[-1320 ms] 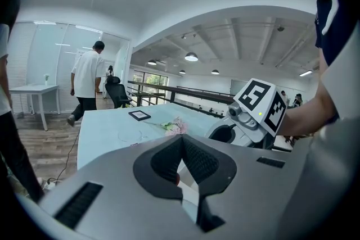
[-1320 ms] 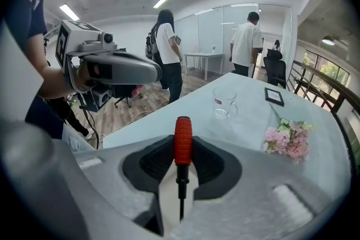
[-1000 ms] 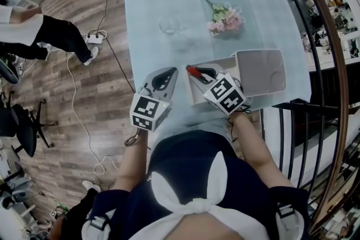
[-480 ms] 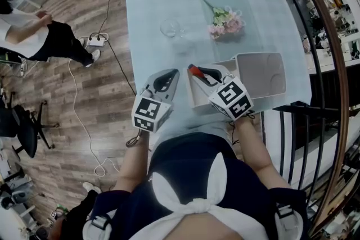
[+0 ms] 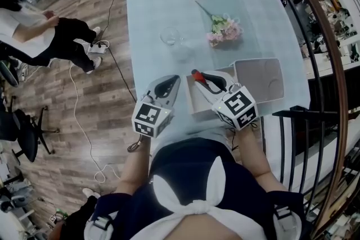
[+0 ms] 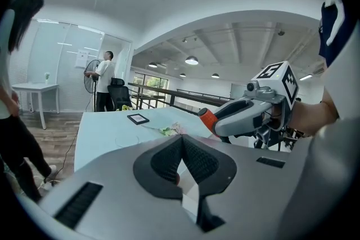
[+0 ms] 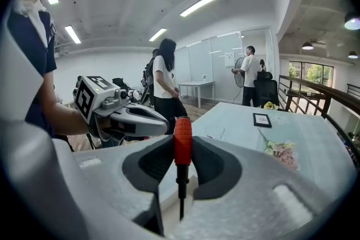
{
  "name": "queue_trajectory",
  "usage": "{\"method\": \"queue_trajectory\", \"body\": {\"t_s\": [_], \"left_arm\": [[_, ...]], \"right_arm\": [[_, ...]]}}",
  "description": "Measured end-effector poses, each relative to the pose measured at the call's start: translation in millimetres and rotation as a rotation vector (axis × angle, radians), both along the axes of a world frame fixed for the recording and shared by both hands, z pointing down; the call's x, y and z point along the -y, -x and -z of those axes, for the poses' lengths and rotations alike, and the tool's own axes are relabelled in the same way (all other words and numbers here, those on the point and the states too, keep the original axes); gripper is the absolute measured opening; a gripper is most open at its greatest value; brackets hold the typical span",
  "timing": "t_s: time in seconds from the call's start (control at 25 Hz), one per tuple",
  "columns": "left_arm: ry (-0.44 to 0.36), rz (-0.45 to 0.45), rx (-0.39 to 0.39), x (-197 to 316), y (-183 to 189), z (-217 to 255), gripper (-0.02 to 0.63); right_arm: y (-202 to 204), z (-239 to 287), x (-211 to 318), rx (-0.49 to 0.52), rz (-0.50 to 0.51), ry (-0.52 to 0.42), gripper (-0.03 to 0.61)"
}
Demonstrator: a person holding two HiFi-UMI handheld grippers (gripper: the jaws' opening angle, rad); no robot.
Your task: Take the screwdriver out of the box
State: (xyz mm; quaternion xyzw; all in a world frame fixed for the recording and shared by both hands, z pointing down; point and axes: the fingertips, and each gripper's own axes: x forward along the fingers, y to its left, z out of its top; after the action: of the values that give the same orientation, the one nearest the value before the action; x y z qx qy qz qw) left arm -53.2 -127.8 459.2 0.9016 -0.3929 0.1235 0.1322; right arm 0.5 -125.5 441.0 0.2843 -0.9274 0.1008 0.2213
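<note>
Right claw (image 7: 181, 168): clamped on the screwdriver (image 7: 182, 146) by its red handle, shaft pointing down — over the box (image 5: 193, 103).
Left claw (image 6: 181, 146): closed, empty, just left of the box.
Hidden: box's inside, mostly under my right claw.
Room: bare counter (image 5: 152, 14) beyond — near edge close.

bright, even indoor light. ceiling strip lights (image 7: 199, 4) blown out white in both gripper views. table (image 5: 157, 8) pale, shadows faint and soft, no hard glare. strong fisheye: dark vignette at corners of gripper views, handrail (image 5: 337, 93) bowed in head view. screwdriver (image 7: 182, 149) sharp; distant room slightly soft.
</note>
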Motion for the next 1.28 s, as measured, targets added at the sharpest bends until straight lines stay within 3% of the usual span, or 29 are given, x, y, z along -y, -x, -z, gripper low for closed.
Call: {"method": "queue_trajectory", "body": {"t_s": [0.72, 1.28], "left_arm": [[-0.006, -0.019, -0.019, -2, -12, 5, 0.015], [-0.001, -0.020, -0.020, -4, -14, 4, 0.015]], "right_arm": [[-4, 19, -5, 0.033, 0.019, -0.075, 0.097], [-5, 14, -8, 0.023, 0.026, -0.064, 0.097]]}}
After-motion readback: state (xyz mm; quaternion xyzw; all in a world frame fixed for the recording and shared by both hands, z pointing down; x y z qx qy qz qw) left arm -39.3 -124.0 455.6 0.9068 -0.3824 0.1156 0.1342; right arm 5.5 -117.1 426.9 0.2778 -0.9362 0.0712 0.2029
